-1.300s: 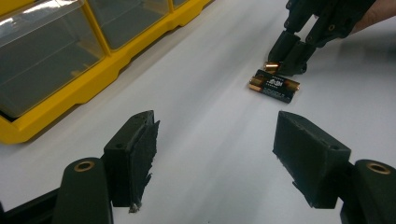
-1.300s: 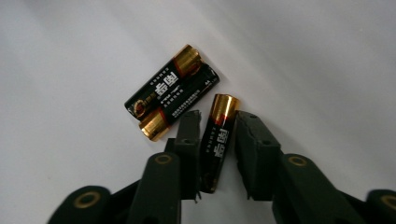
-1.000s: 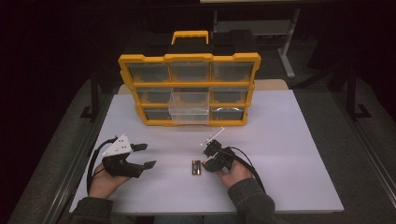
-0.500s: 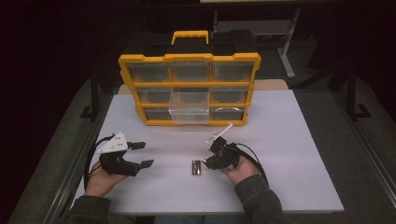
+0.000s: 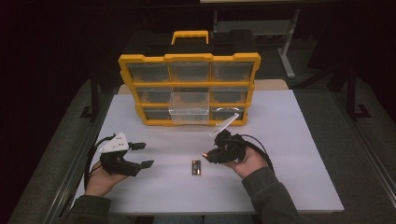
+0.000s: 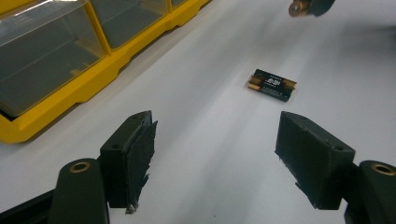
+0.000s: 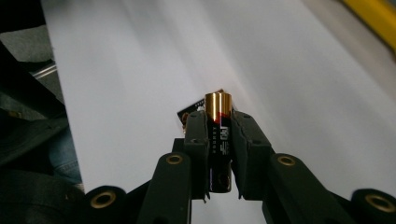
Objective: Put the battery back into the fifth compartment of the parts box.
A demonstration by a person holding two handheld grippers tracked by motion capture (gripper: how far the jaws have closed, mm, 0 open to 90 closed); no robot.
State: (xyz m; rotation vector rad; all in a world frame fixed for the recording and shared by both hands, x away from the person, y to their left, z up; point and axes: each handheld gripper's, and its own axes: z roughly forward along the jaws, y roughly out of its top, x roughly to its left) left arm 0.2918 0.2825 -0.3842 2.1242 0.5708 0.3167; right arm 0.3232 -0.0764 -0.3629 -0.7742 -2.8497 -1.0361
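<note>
Overhead: right gripper (image 5: 208, 154) lifted off white table (image 5: 303, 154), copper glint at its tip, too small to identify; left gripper (image 5: 142, 155) spread and empty at the left; dark battery pack (image 5: 196, 167) flat on the table between them, near the yellow drawer organizer (image 5: 189, 88). From left gripper view: jaws wide with bare table between, pack (image 6: 273, 84) seen as two cells side by side. From right gripper view: jaws clenched on a single battery (image 7: 218, 135), copper end up, pack's corner (image 7: 191, 112) just behind.
</note>
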